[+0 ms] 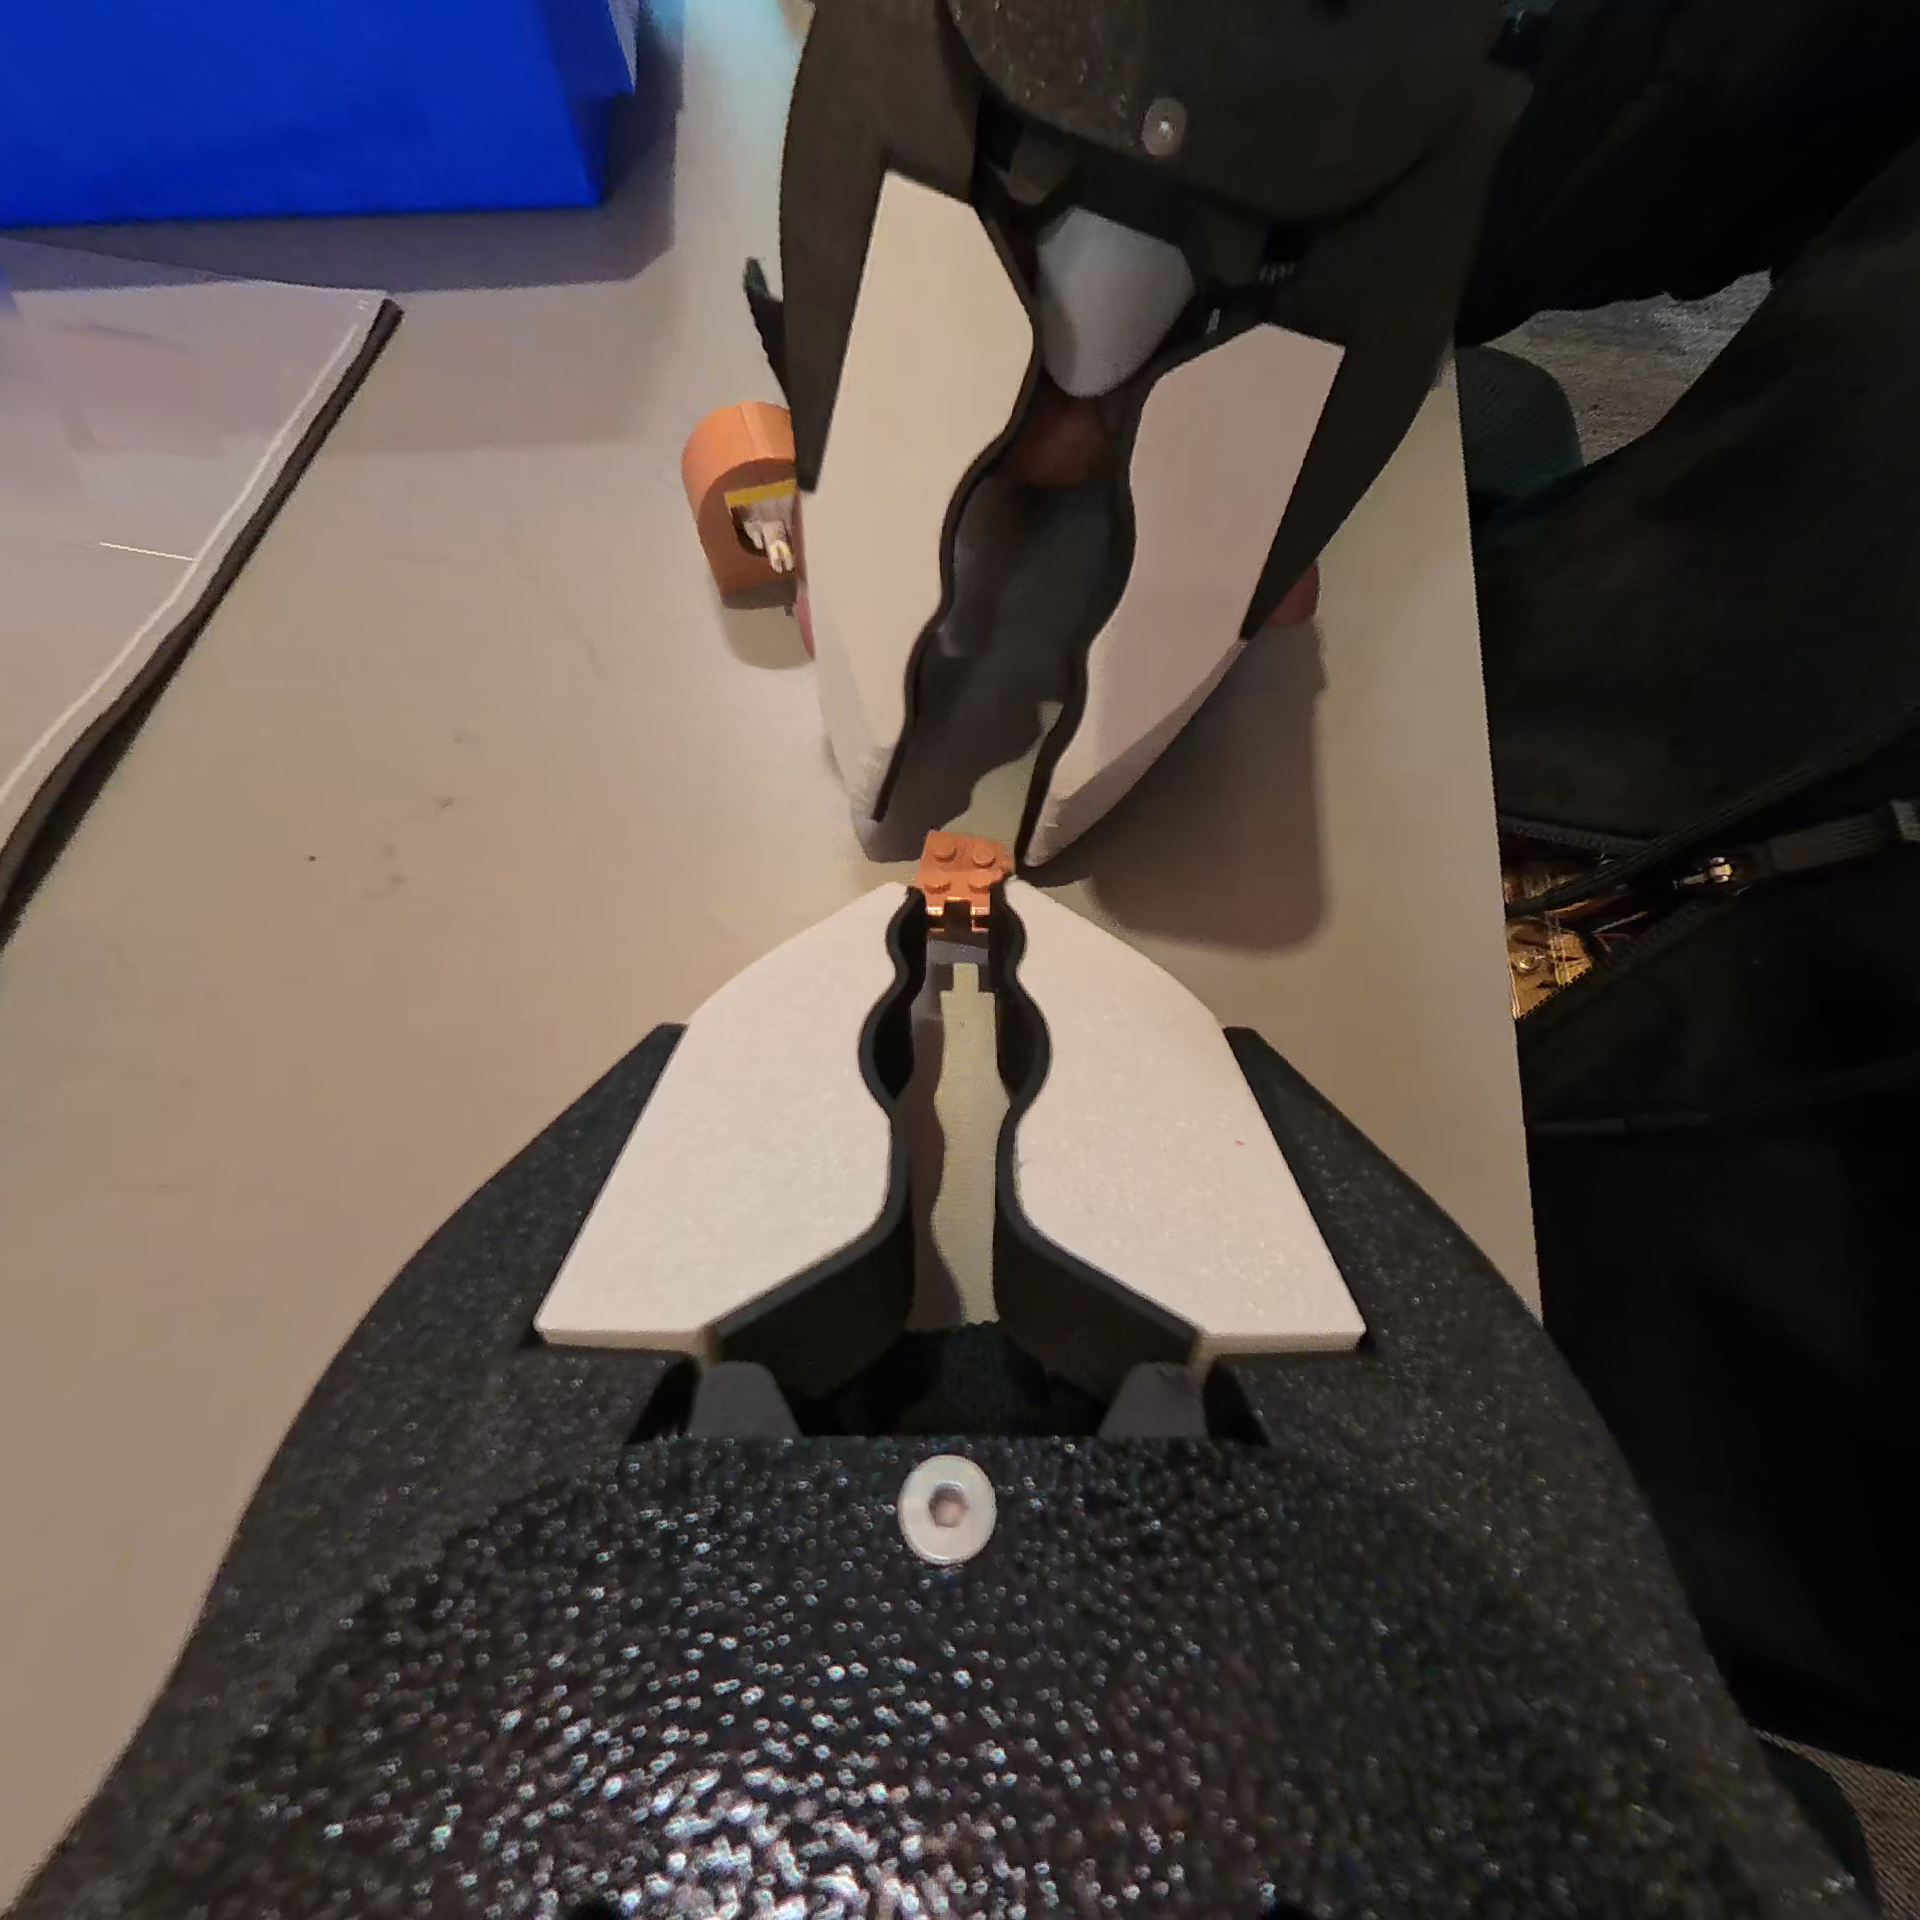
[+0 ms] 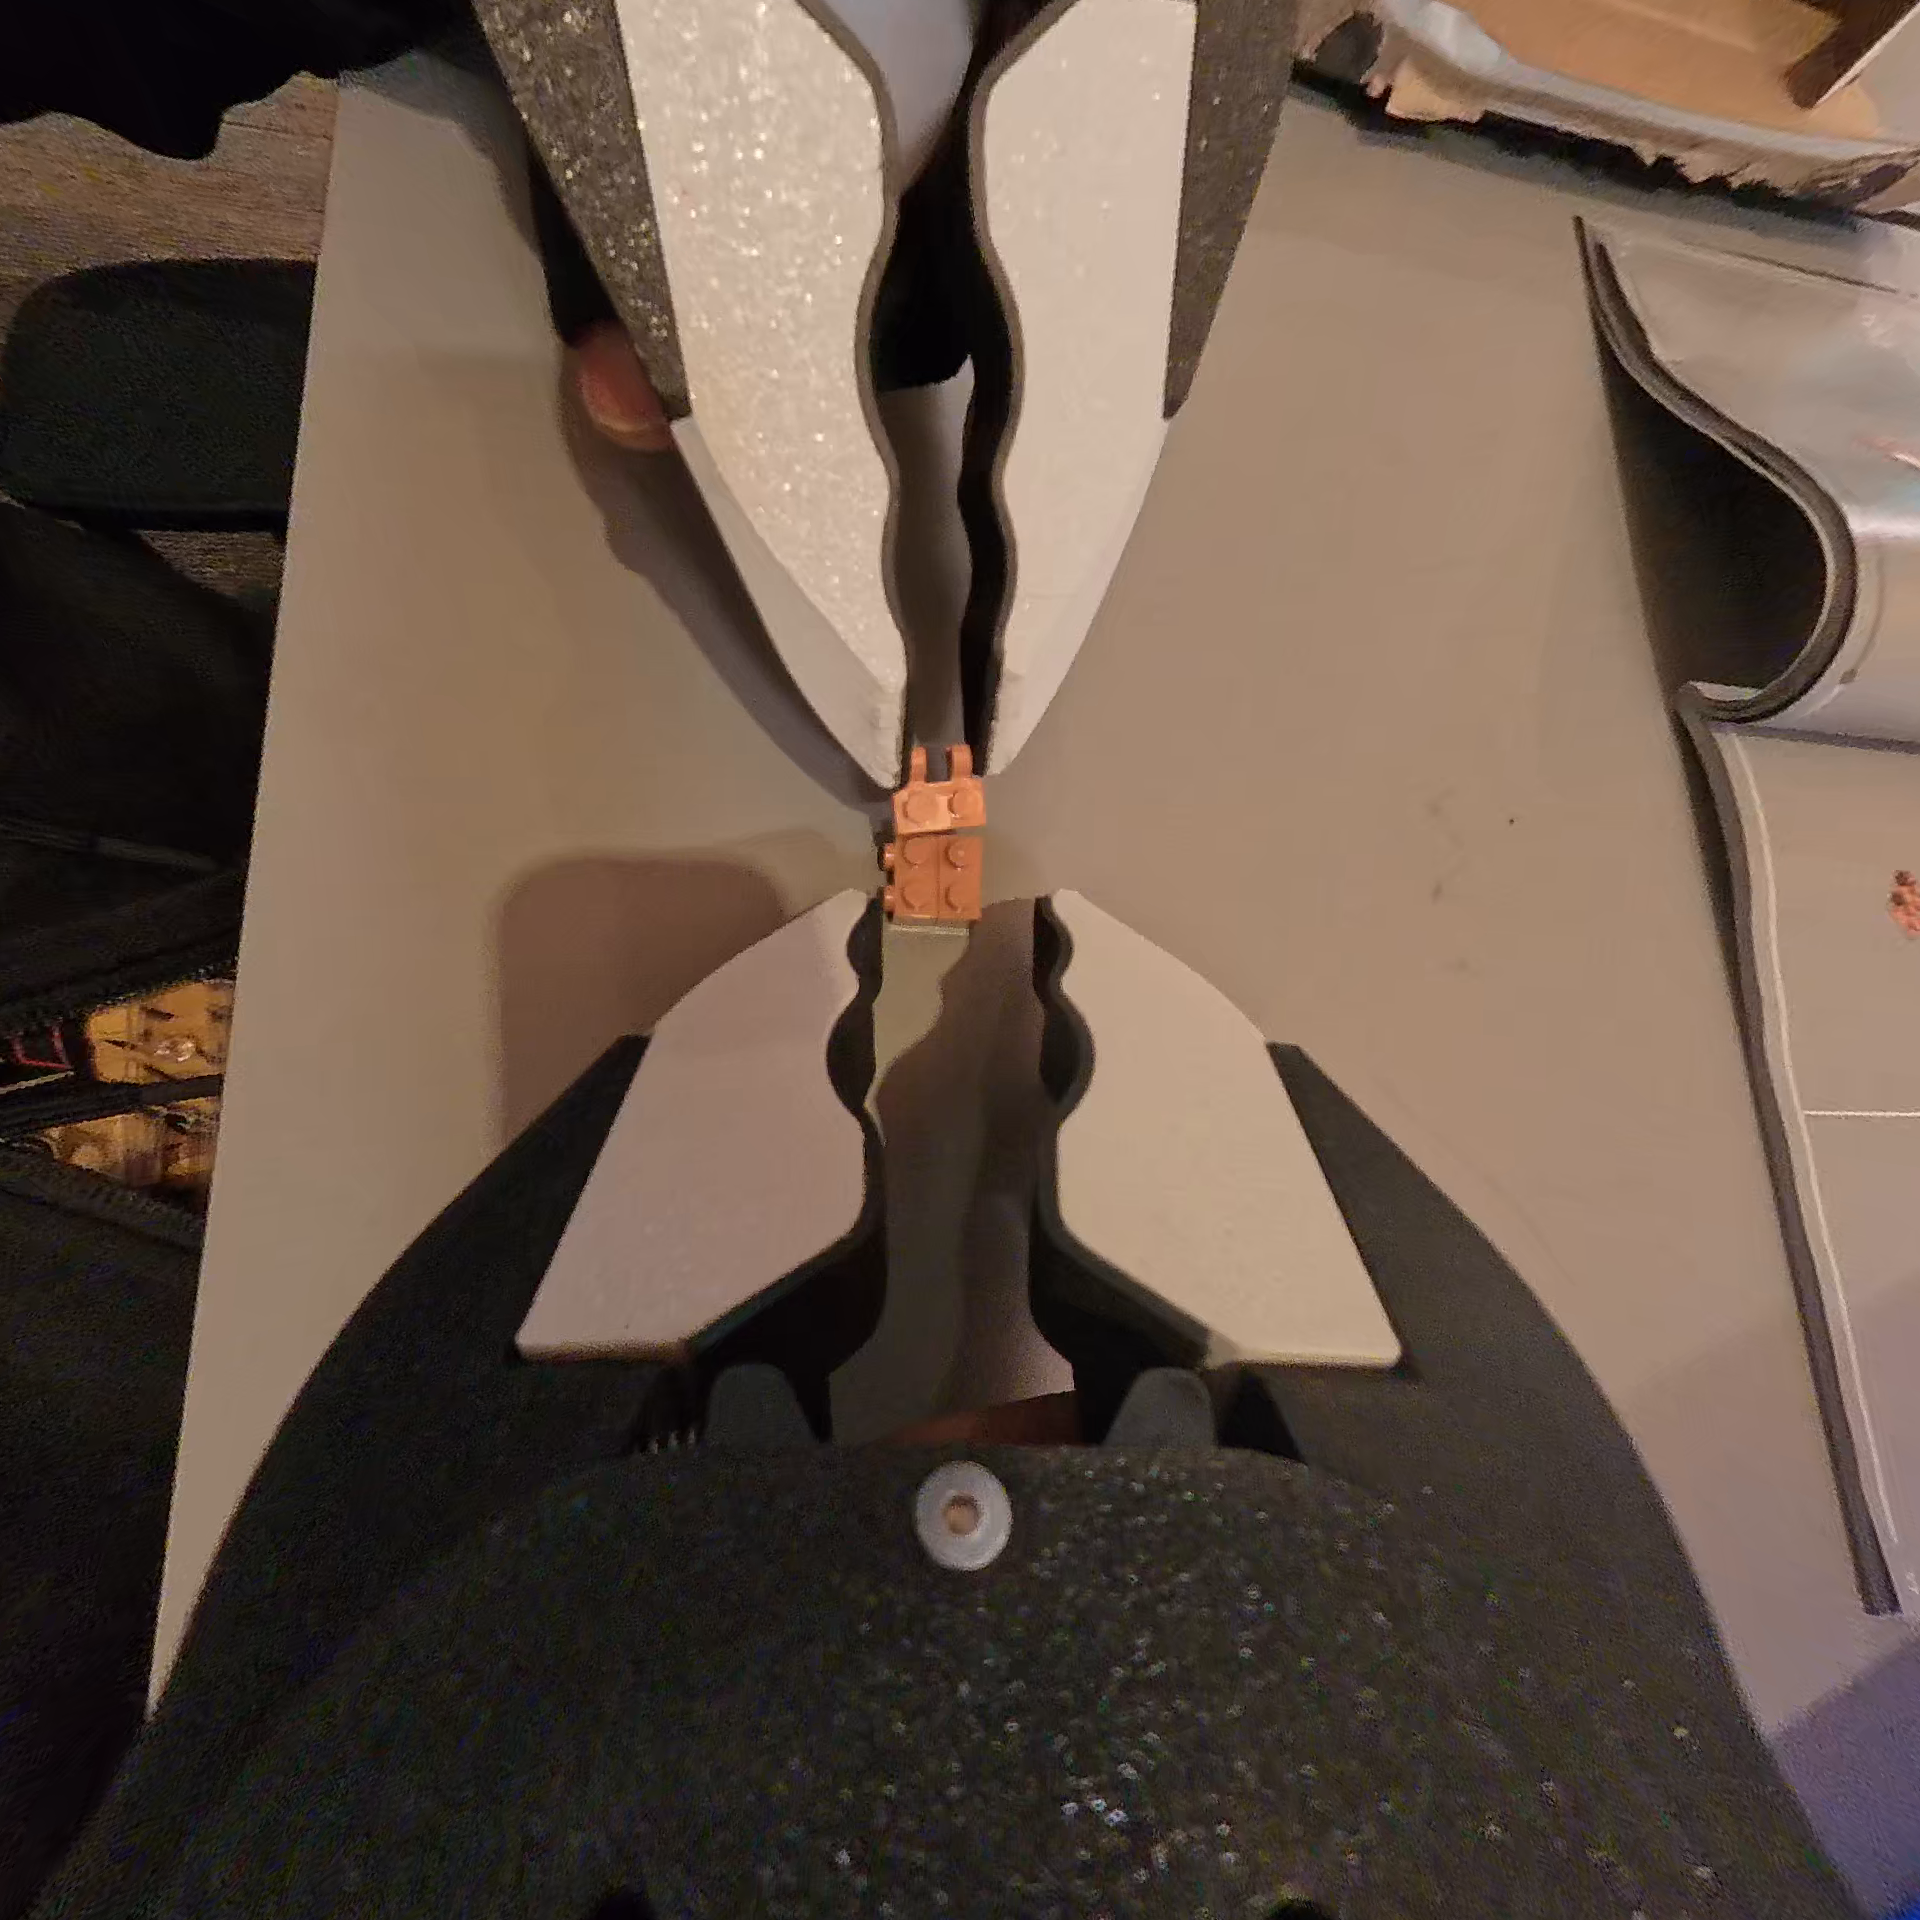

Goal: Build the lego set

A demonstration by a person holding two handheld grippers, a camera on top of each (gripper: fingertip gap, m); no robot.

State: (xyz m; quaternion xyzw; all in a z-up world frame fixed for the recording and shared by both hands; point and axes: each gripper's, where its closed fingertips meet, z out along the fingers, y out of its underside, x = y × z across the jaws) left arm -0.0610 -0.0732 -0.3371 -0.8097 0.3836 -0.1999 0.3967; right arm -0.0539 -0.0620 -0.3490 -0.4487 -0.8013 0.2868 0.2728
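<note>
Two grippers tip to tip, left gripper [image 1: 961, 914] clamped on orange brick piece [image 1: 964, 868], right gripper [image 2: 951, 914] apart beside it

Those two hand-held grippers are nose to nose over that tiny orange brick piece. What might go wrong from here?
1. The left hand-held gripper pinches the small orange brick piece only at its fingertips, so a nudge might twist it loose.
2. The right hand-held gripper is open with one fingertip at the piece's edge; closing off-centre could knock it out.
3. The table edge is close, so a dropped piece might fall off.
</note>
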